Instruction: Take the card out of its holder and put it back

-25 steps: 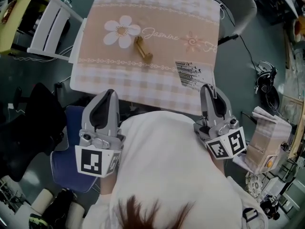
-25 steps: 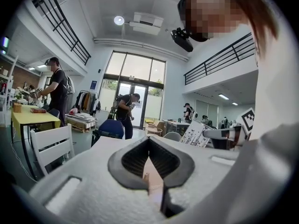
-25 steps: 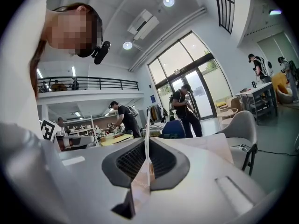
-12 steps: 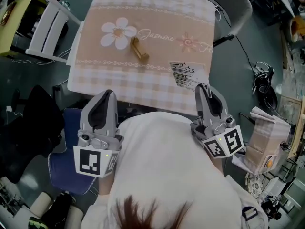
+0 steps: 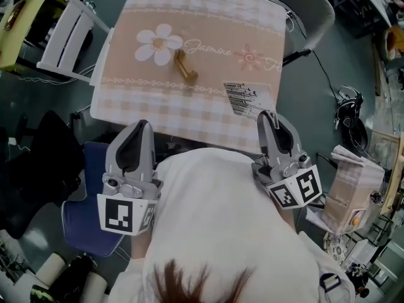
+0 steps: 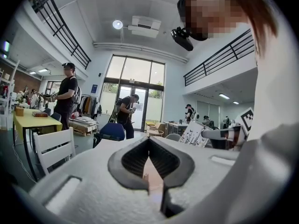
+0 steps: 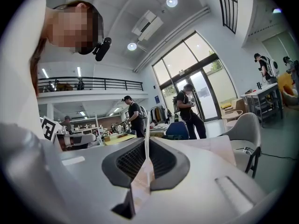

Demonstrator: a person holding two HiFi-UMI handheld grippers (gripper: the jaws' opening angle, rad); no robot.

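A small brass card holder [image 5: 185, 66] lies on the beige checked tablecloth [image 5: 158, 109], just right of the printed flower. My right gripper [image 5: 266, 114] hovers at the table's near right edge, shut on a white card [image 5: 246, 97] with black barcode-like print. That card juts out over the cloth, apart from the holder. The right gripper view shows the card [image 7: 146, 139] edge-on between the pressed jaws of the right gripper [image 7: 146, 146]. My left gripper [image 5: 141, 126] hangs at the near left edge with its jaws together and nothing in them, and the left gripper [image 6: 149, 142] looks the same in its own view.
A white slatted chair [image 5: 68, 35] and a yellow table [image 5: 17, 19] stand to the table's left, and a grey chair [image 5: 314, 4] at its far right. A blue seat [image 5: 85, 210] is below my left gripper. A cardboard box [image 5: 348, 188] and headphones [image 5: 351, 113] lie to the right.
The whole view has slid a little to the left. Both grippers keep their places, and the card stays in the right one.
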